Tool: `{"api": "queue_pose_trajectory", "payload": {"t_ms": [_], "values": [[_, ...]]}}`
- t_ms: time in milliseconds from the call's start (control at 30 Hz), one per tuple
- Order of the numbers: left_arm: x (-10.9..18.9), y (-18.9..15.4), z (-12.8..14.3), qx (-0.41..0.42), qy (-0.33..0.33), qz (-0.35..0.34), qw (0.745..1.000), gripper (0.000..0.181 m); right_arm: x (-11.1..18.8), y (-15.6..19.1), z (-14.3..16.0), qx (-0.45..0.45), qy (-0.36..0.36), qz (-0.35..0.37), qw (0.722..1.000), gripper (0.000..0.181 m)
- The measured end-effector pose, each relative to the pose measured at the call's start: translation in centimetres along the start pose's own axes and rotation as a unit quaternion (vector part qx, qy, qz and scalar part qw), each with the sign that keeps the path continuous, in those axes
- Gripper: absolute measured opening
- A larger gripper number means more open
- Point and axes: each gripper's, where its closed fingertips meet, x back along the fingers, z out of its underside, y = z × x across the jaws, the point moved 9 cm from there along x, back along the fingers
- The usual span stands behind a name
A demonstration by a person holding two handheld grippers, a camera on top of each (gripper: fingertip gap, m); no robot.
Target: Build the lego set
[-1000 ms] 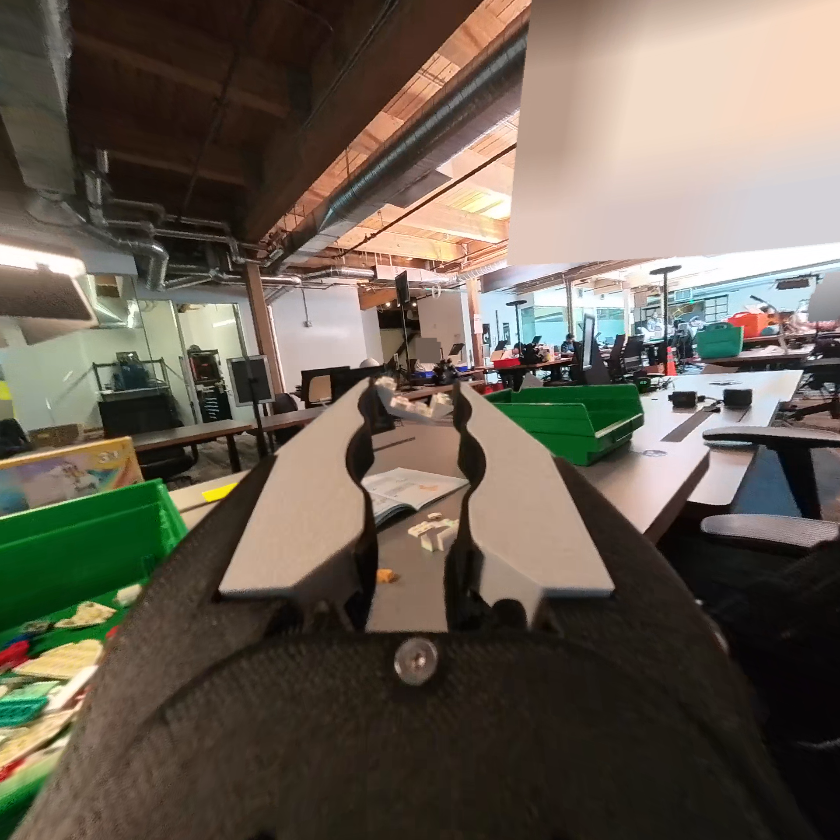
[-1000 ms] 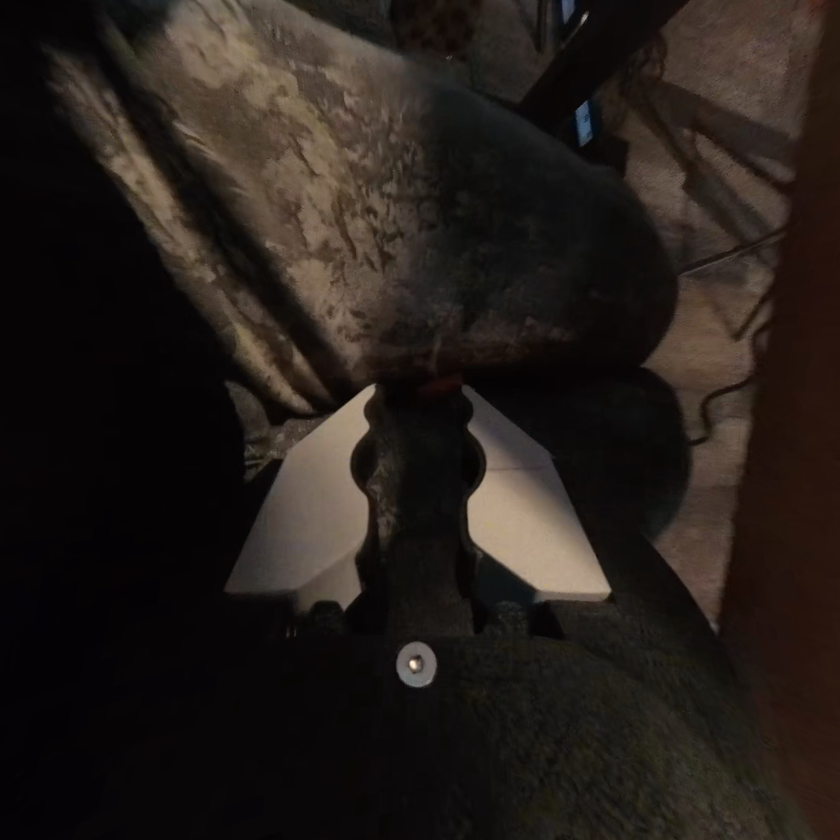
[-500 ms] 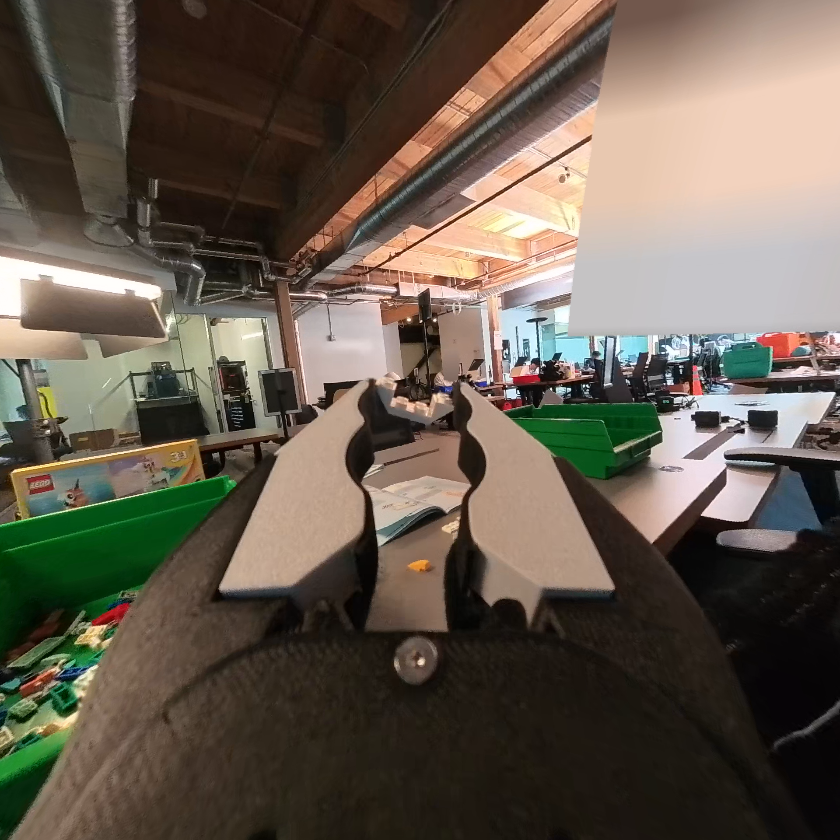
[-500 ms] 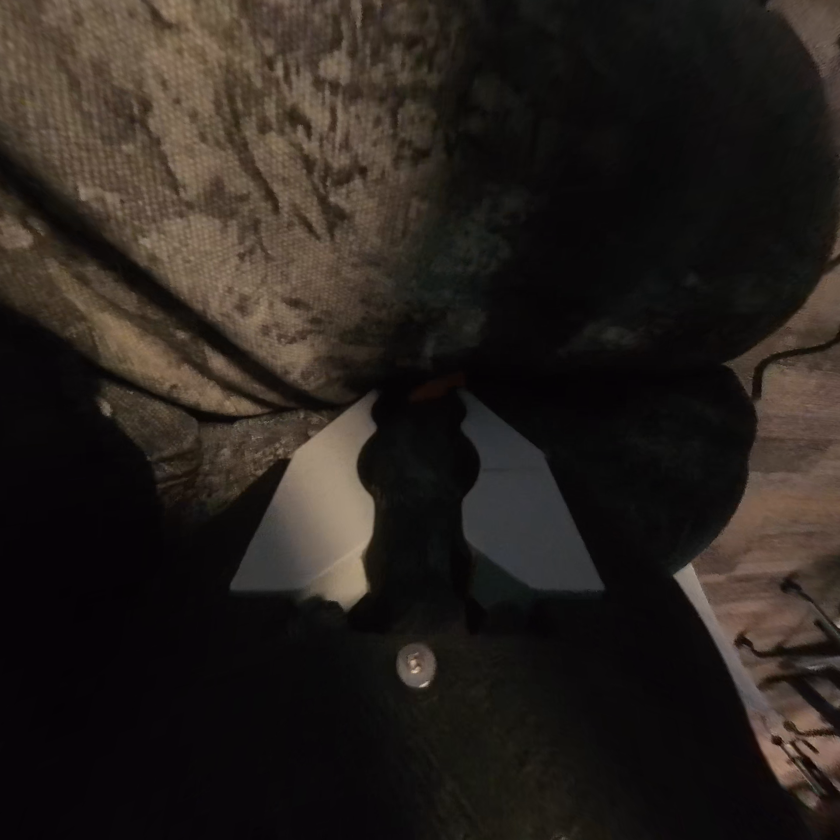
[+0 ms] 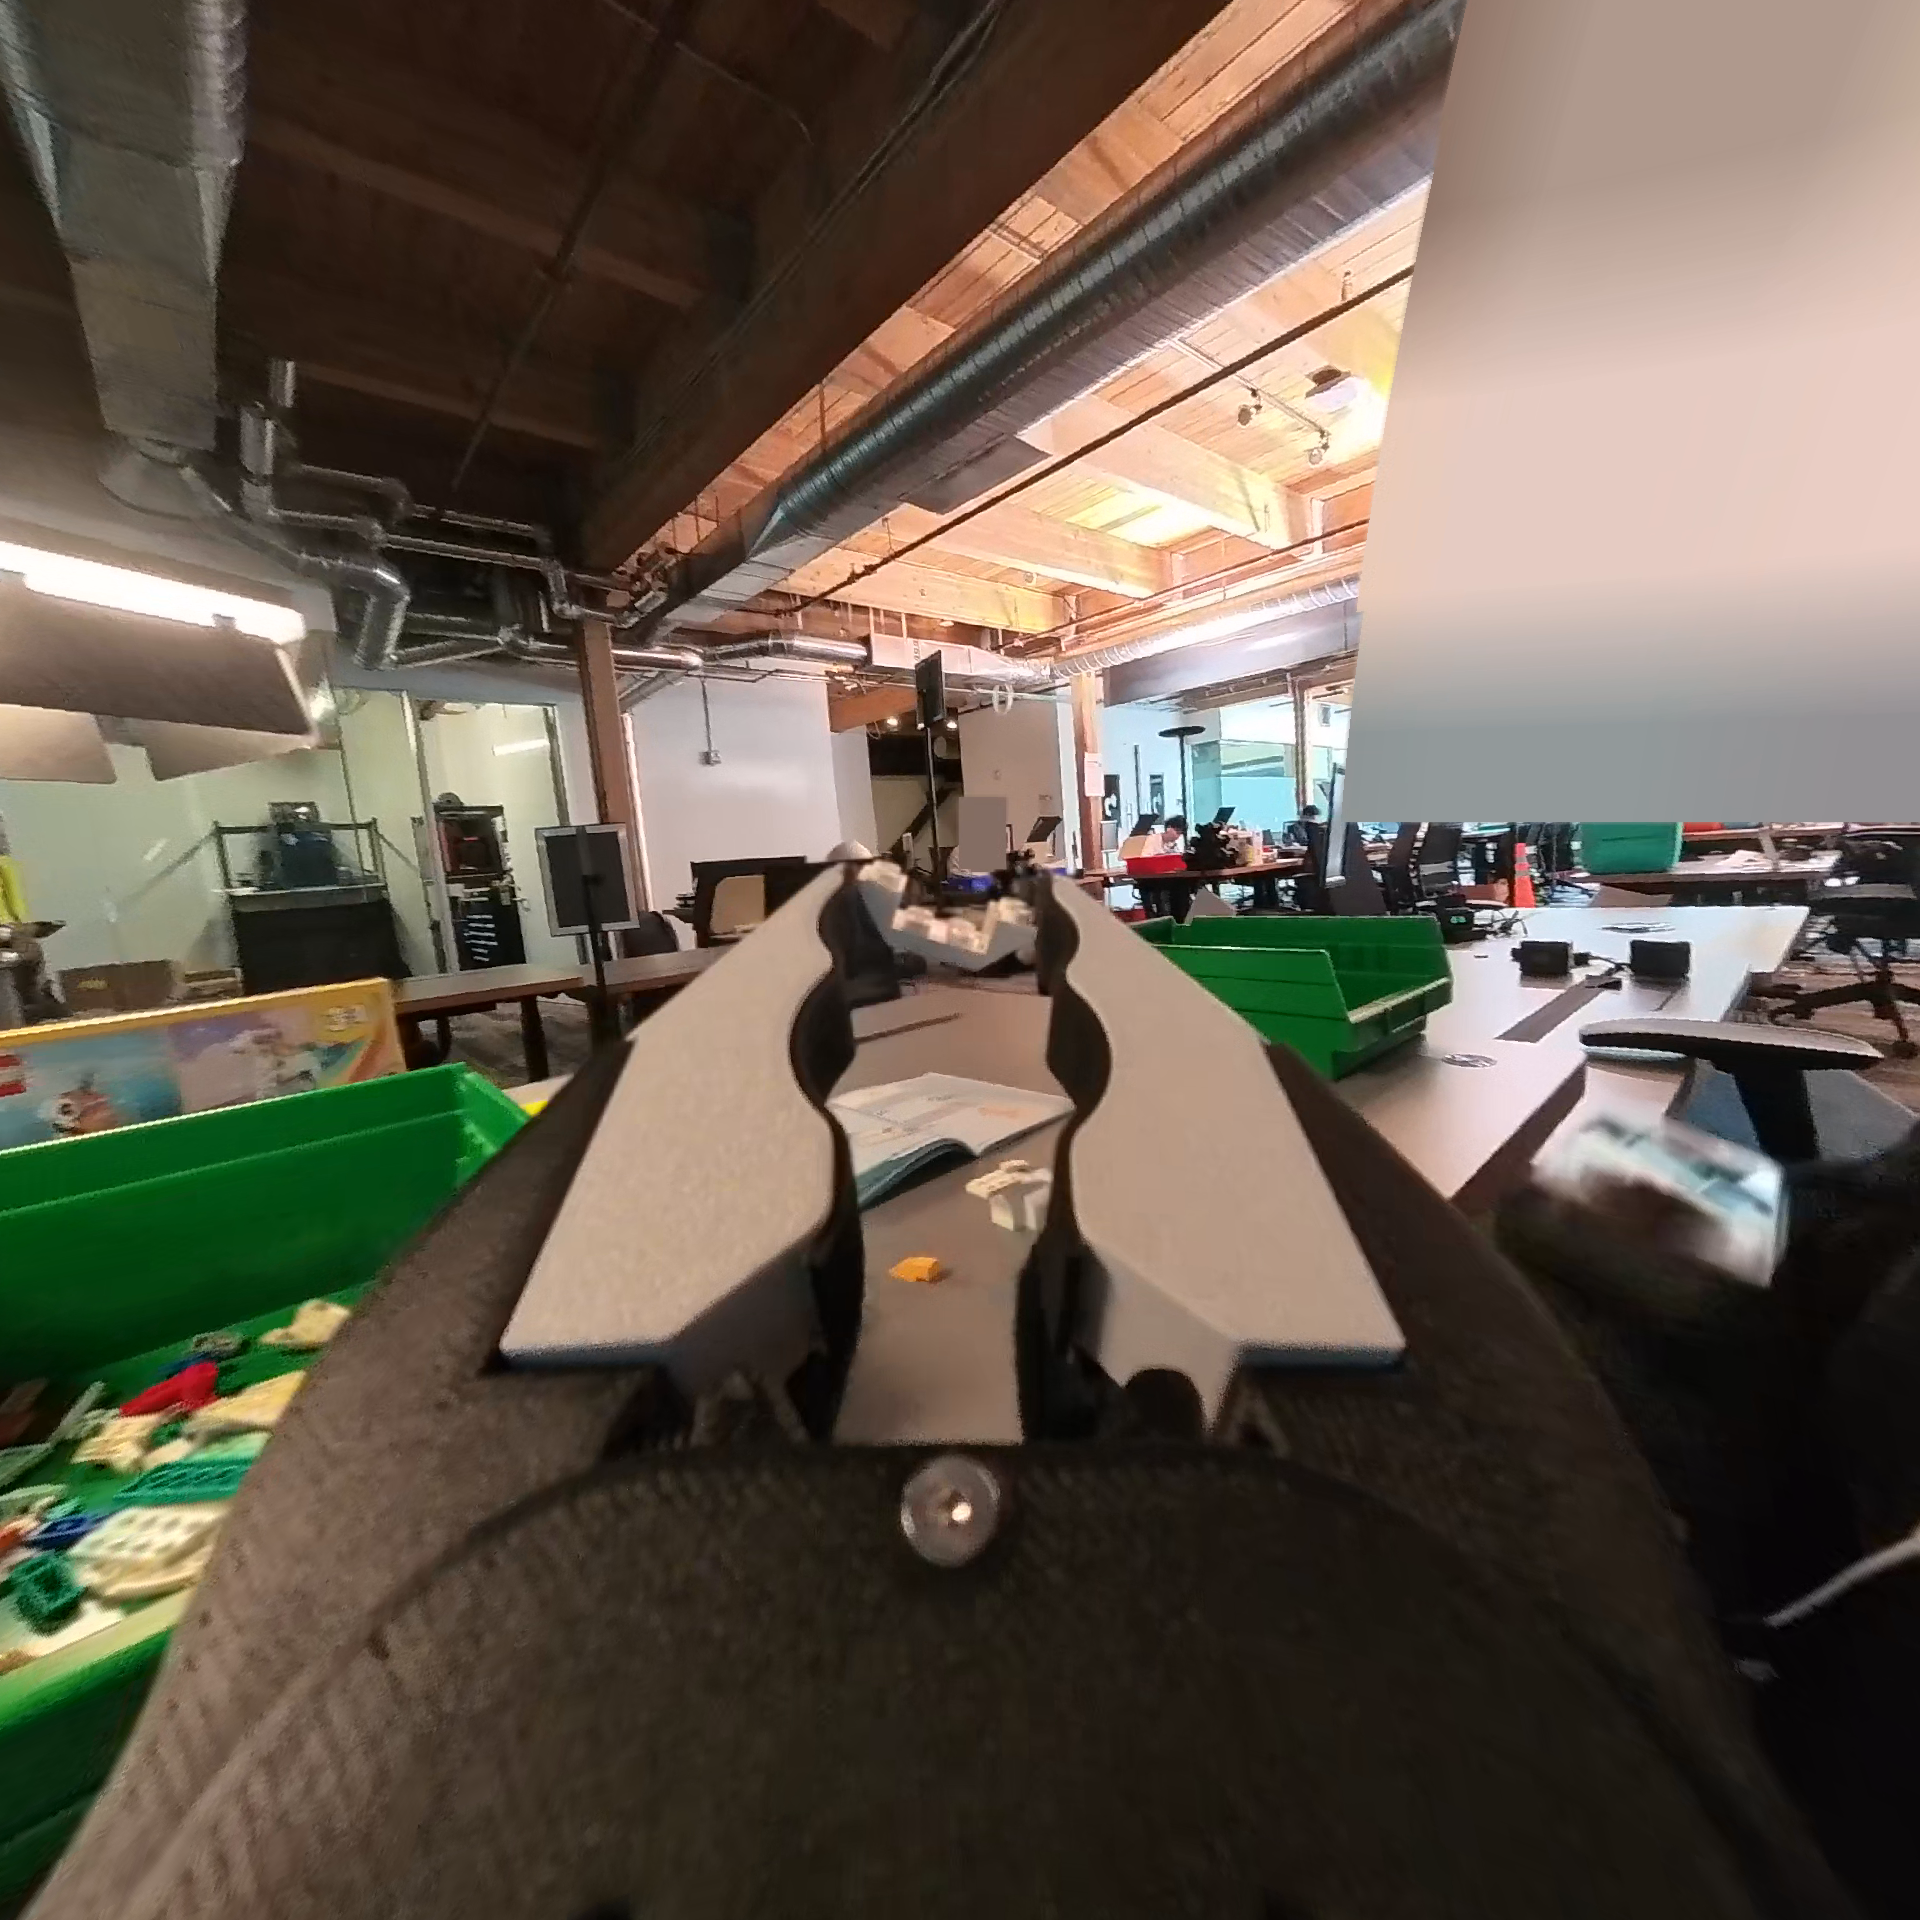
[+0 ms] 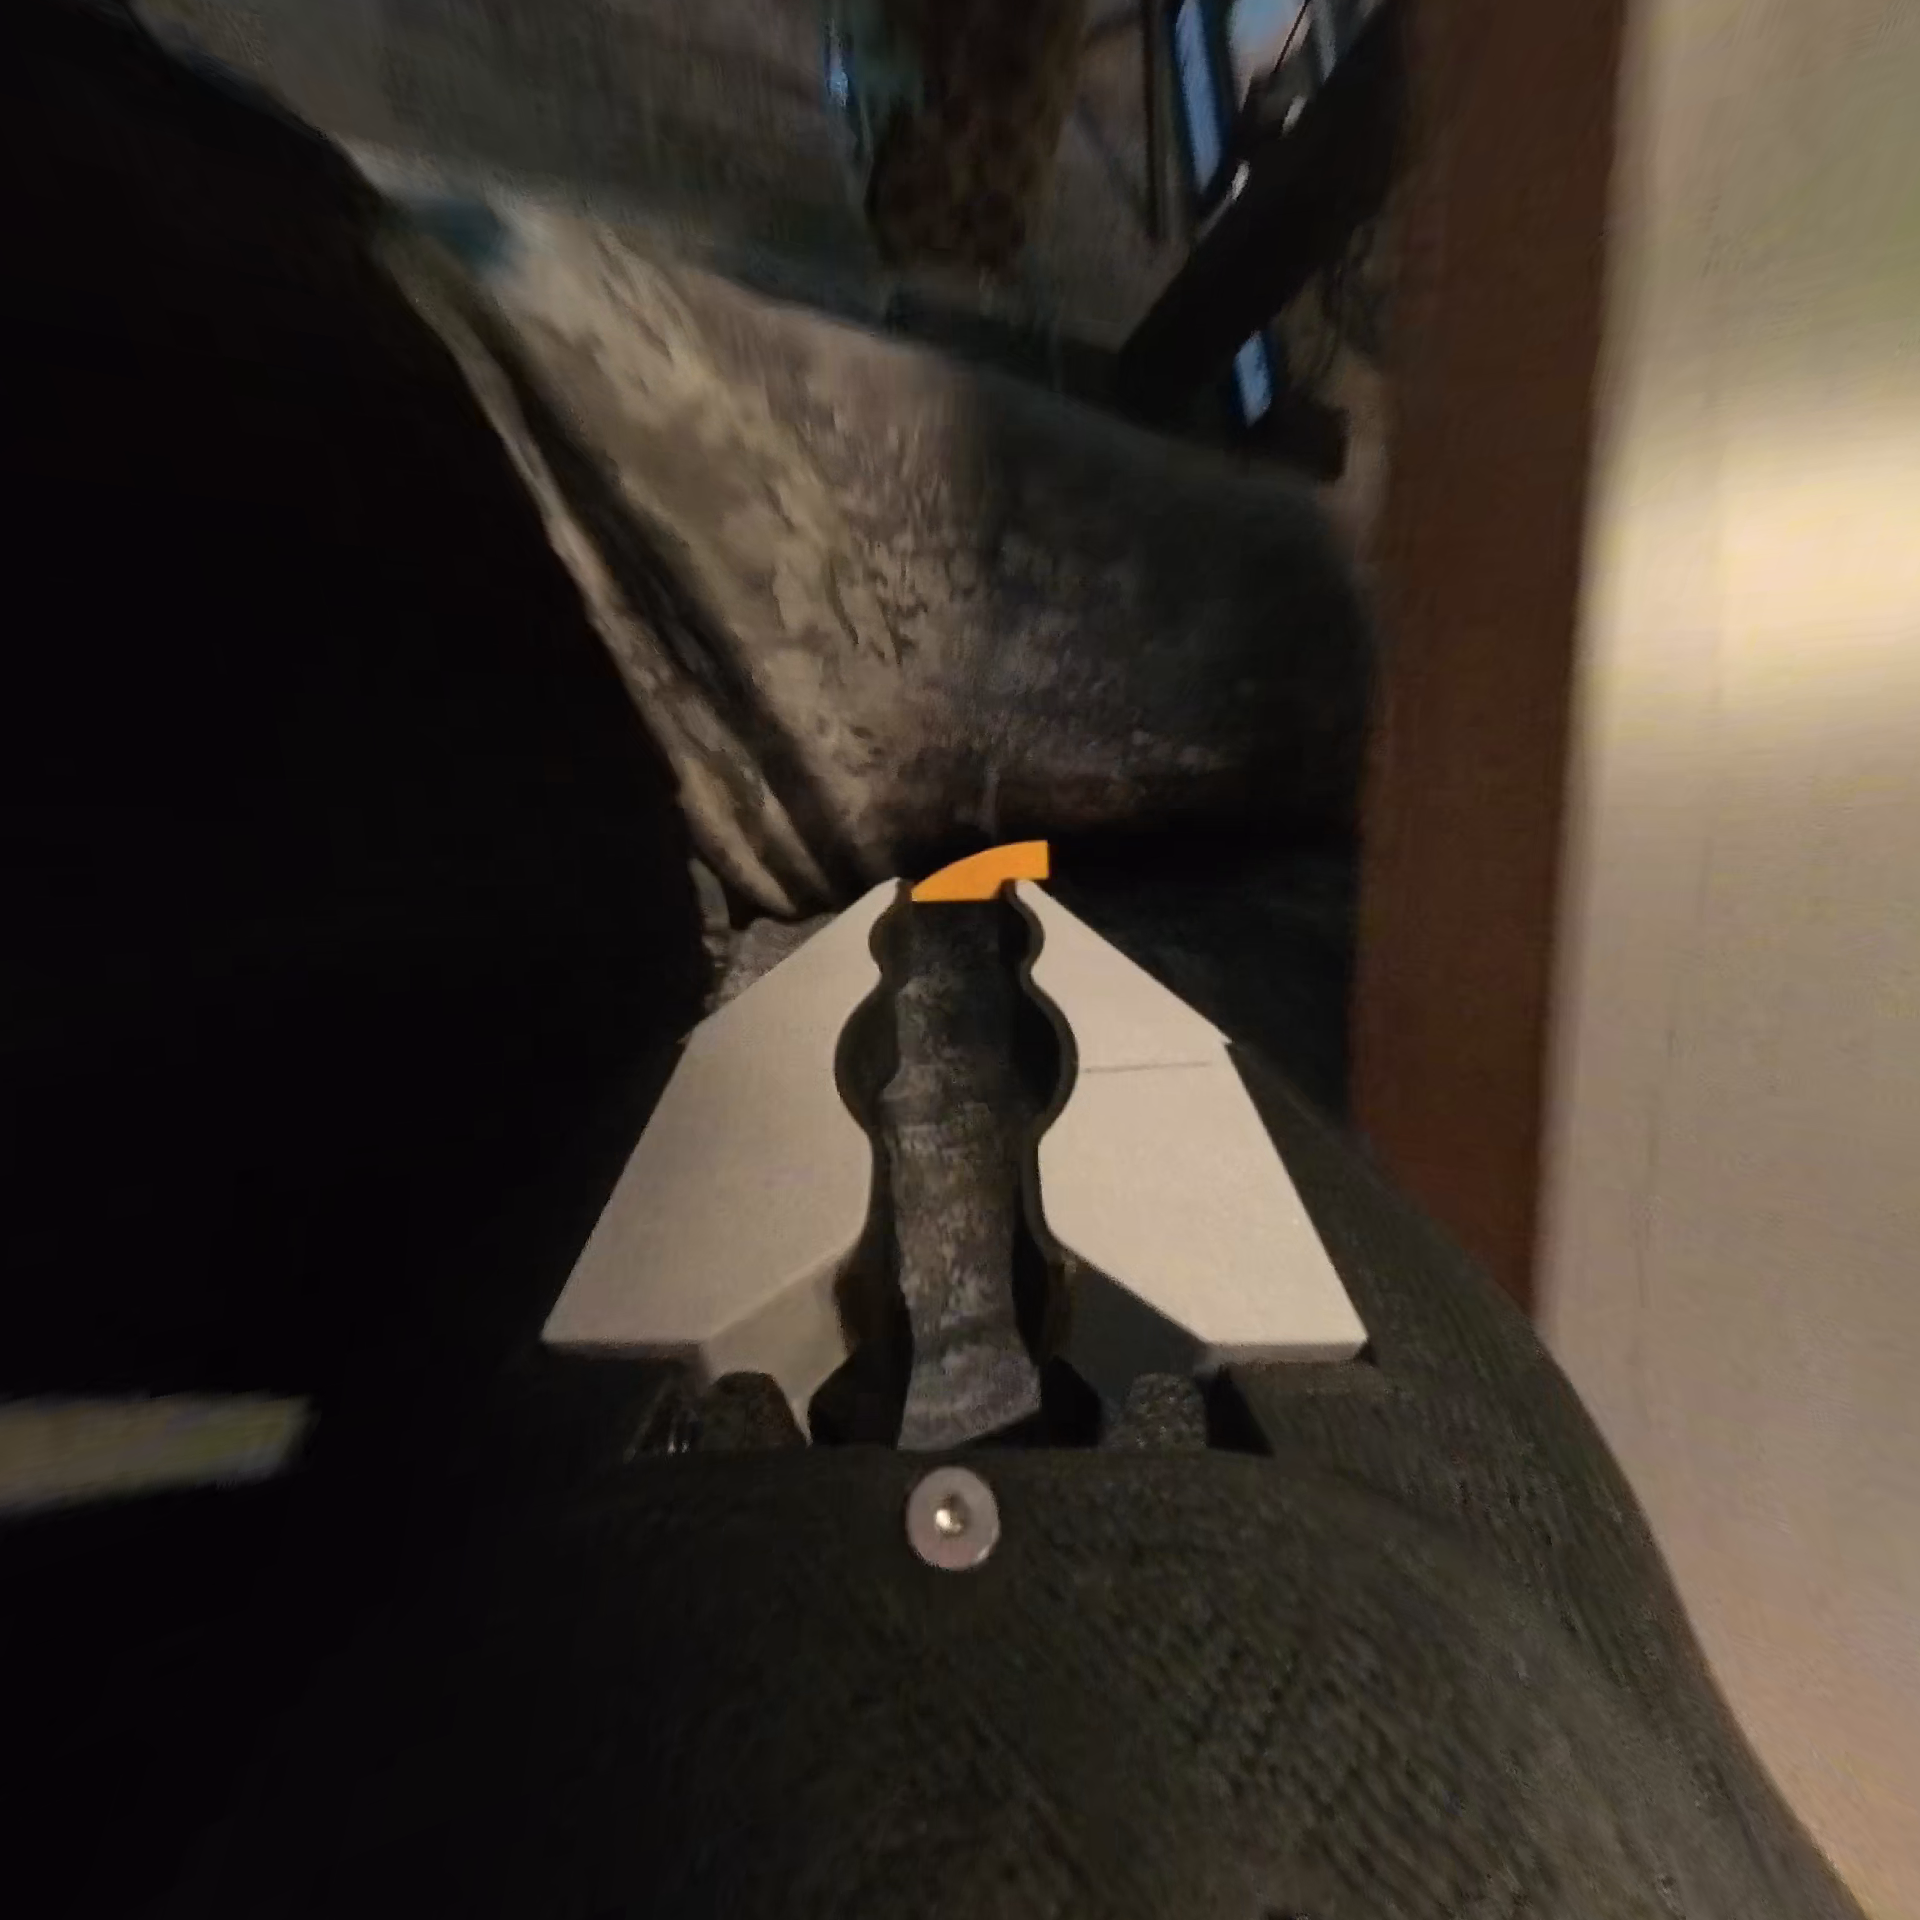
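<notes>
Left tool (image 5: pixel 943 914) raised above the counter (image 5: pixel 1538 1049), its tips clamped on a white lego assembly (image 5: pixel 951 928). Right tool (image 6: pixel 971 891), low at the counter's edge in a blurred, dim view, apparently pinches a small orange curved piece (image 6: pixel 982 869). Instruction booklet (image 5: pixel 940 1117) at 12 o'clock; green bin (image 5: pixel 208 1174) of loose bricks at 9 o'clock. Step in hand: joining. Next: bring the orange piece up, align studs, press.

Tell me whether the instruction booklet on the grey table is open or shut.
Open. The white and blue instruction booklet lies flat on the grey table with its pages spread either side of a centre fold, seen between the left gripper fingers.
</notes>
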Motion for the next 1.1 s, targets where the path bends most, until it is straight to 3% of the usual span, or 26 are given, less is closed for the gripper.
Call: {"api": "queue_pose_trajectory", "payload": {"t_ms": [167, 300, 400, 567, 767, 933, 1100], "values": [[-2.3, -1.1, 2.3, 0.03, 0.029, 0.044, 0.998, 0.032, 8.6, -3.8, -0.8, -0.036, -0.11, 0.094, 0.989, 0.014], [-4.9, -2.1, 4.6, 0.046, 0.067, 0.082, 0.993, 0.032, 11.5, -8.6, 2.3, -0.037, -0.131, 0.178, 0.975, 0.015], [-7.1, -2.8, 6.3, 0.046, 0.101, 0.116, 0.987, 0.032, 11.2, -11.4, 4.6, -0.036, -0.172, 0.156, 0.972, 0.015], [-10.7, -2.7, 9.4, 0.048, 0.181, 0.142, 0.972, 0.032, 9.6, -14.9, 7.9, -0.048, -0.21, -0.01, 0.977, 0.015], [-13.5, -1.8, 12.6, 0.038, 0.312, 0.154, 0.937, 0.032, 7.8, -17.9, 10.0, 0.009, -0.141, -0.13, 0.981, 0.015], [-14.9, -1.5, 14.3, 0.006, 0.362, 0.154, 0.919, 0.032, 7.1, -19.2, 9.1, 0.064, -0.112, -0.147, 0.981, 0.015], [-15.7, -1.3, 14.7, -0.006, 0.342, 0.144, 0.928, 0.032, 7.5, -19.1, 9.4, -0.009, -0.118, -0.118, 0.986, 0.034]]}}
